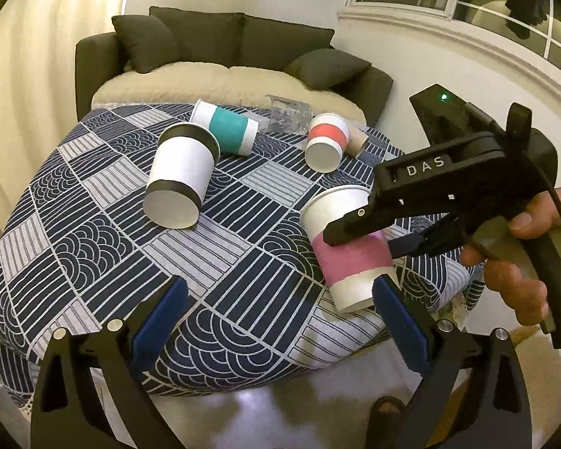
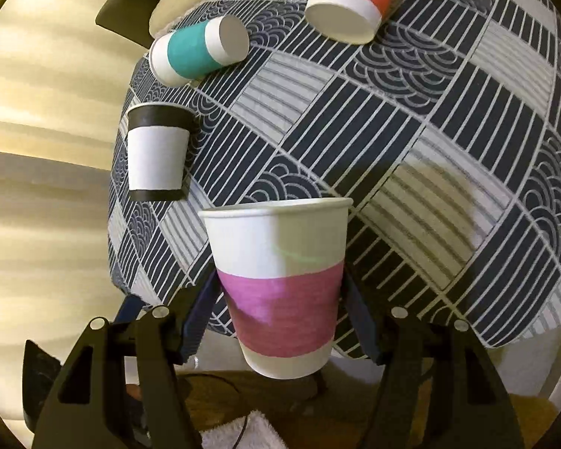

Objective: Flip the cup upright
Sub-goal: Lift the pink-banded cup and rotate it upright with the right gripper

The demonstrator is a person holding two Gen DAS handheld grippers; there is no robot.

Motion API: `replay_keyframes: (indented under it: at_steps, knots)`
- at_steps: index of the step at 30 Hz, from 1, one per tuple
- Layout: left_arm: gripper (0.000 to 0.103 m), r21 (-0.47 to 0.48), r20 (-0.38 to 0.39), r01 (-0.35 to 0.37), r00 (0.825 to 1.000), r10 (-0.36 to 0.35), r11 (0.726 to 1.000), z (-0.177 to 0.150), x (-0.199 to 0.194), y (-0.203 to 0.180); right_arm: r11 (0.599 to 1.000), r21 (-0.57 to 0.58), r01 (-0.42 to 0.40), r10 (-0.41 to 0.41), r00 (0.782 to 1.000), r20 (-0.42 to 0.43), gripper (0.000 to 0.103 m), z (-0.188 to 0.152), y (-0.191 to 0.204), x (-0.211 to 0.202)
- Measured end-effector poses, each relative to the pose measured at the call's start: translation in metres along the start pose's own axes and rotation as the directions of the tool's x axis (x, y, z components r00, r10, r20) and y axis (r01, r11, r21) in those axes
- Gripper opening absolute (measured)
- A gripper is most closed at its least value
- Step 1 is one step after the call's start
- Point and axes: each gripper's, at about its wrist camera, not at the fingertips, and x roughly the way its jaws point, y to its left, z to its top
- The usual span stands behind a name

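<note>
A white paper cup with a pink band (image 1: 349, 258) stands nearly upright, rim up, near the table's right front edge. My right gripper (image 1: 359, 237) is shut on it around the pink band. In the right wrist view the cup (image 2: 280, 284) fills the space between the two fingers, and my right gripper (image 2: 280, 321) holds it. My left gripper (image 1: 276, 321) is open and empty over the table's front edge, left of the cup.
A patterned navy cloth covers the table (image 1: 104, 247). Lying on their sides are a black-banded cup (image 1: 179, 179), a teal-banded cup (image 1: 226, 129), an orange-banded cup (image 1: 325, 142), a clear glass (image 1: 286, 114) and a brown tube (image 1: 359, 142). A dark sofa (image 1: 220, 48) stands behind.
</note>
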Motion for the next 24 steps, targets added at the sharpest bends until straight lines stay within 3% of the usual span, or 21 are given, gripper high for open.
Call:
replay_keyframes:
  at_steps: [6,13,18,20,24]
  knots:
    - [0.096,0.006,0.002,0.009,1.0,-0.009,1.0,0.0,0.001,-0.003,1.0,-0.003,-0.024,0.024,1.0,0.001,0.076,0.0,0.001,-0.009]
    - [0.096,0.006,-0.019,-0.001,1.0,0.002,1.0,-0.001,0.008,-0.005,0.999,0.002,-0.049,0.049,0.998,0.039,0.076,-0.004,-0.005,-0.031]
    - [0.096,-0.008,-0.024,0.01,1.0,-0.01,1.0,-0.002,0.004,-0.009,0.993,-0.114,-0.018,0.037,0.986,0.165,0.076,-0.027,-0.009,-0.067]
    - [0.096,-0.027,-0.032,0.028,0.999,-0.029,0.999,-0.002,0.002,-0.011,0.981,-0.196,0.012,0.034,0.972,0.232,0.076,-0.046,-0.012,-0.085]
    - [0.096,-0.102,-0.069,0.065,0.995,-0.072,0.993,0.004,0.008,-0.01,0.97,-0.242,-0.015,0.093,0.944,0.316,0.076,-0.077,-0.027,-0.11]
